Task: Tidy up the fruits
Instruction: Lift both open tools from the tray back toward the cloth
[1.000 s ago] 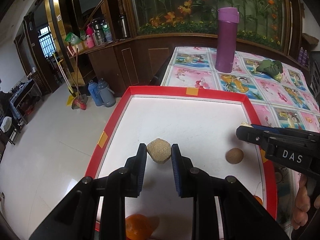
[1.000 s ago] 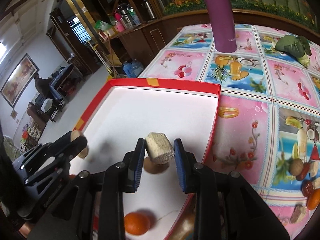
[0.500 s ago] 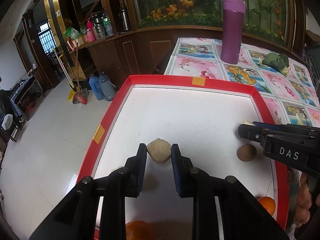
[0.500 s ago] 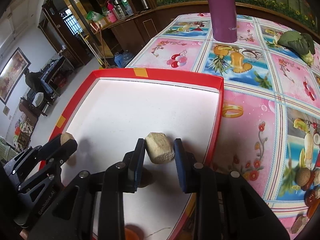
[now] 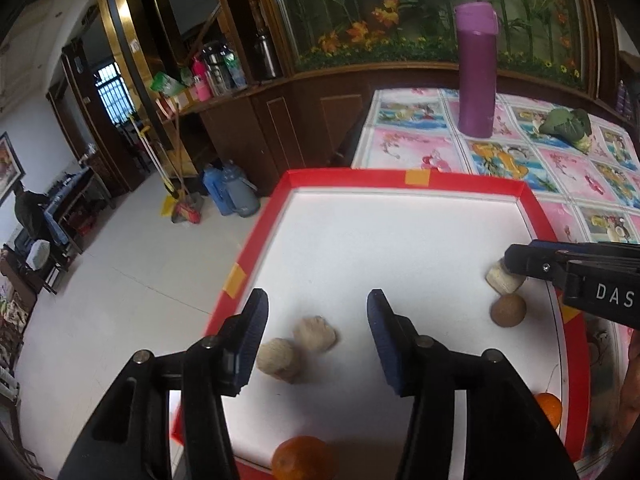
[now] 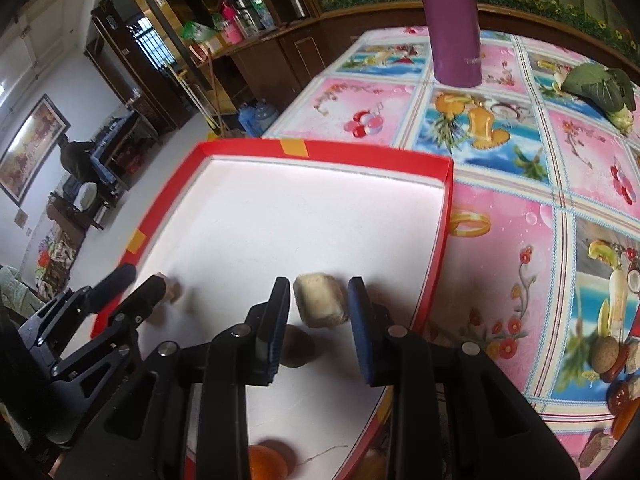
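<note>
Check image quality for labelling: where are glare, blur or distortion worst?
Left wrist view: the tray floor is overexposed near its far wall, and fisheye bends the cabinets. Right wrist view: the left gripper is motion-blurred, and the purple bottle is cropped.

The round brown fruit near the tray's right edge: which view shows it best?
Left wrist view. The brown fruit lies in the open on the tray, just below the right gripper. In the right wrist view it sits mostly hidden behind that gripper's fingers.
</note>
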`<state>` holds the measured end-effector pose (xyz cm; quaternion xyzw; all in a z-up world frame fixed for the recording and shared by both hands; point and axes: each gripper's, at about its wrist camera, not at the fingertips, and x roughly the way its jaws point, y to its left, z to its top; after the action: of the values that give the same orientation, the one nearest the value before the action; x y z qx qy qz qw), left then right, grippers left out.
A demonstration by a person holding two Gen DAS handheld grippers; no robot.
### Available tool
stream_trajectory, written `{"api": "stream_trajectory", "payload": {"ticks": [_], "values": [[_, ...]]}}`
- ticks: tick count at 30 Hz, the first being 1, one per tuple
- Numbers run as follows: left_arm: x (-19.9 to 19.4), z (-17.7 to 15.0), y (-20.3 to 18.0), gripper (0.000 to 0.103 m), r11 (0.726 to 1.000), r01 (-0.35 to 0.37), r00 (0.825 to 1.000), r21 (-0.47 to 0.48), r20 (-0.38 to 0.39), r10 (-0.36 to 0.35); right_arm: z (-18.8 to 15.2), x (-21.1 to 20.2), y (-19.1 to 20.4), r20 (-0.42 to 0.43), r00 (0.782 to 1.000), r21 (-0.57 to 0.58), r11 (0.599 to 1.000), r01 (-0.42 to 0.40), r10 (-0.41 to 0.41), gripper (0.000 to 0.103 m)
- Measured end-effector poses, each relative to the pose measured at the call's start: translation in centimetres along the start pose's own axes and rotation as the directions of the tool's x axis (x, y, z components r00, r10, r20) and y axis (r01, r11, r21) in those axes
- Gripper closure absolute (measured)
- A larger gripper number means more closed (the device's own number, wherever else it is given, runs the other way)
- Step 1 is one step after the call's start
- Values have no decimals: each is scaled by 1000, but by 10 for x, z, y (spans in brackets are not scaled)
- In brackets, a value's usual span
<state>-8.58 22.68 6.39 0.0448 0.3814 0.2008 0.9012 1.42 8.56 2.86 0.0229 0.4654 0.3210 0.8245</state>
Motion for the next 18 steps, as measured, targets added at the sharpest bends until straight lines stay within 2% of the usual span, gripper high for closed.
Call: {"api": "stream_trajectory", "payload": {"ticks": [8, 13, 18], "values": [[-47, 15, 9, 48, 996, -92, 987, 6, 136, 91, -2, -32, 1, 60, 998, 6, 1000, -23, 22, 71], [-68, 21, 9, 47, 996, -95, 979, 2, 180, 93, -4, -51, 0, 88, 996, 13, 999, -35, 34, 71], [-77, 22, 5, 47, 996, -88, 978, 6, 190, 85, -7, -69, 0, 116, 993, 13, 999, -38, 37, 71]]}}
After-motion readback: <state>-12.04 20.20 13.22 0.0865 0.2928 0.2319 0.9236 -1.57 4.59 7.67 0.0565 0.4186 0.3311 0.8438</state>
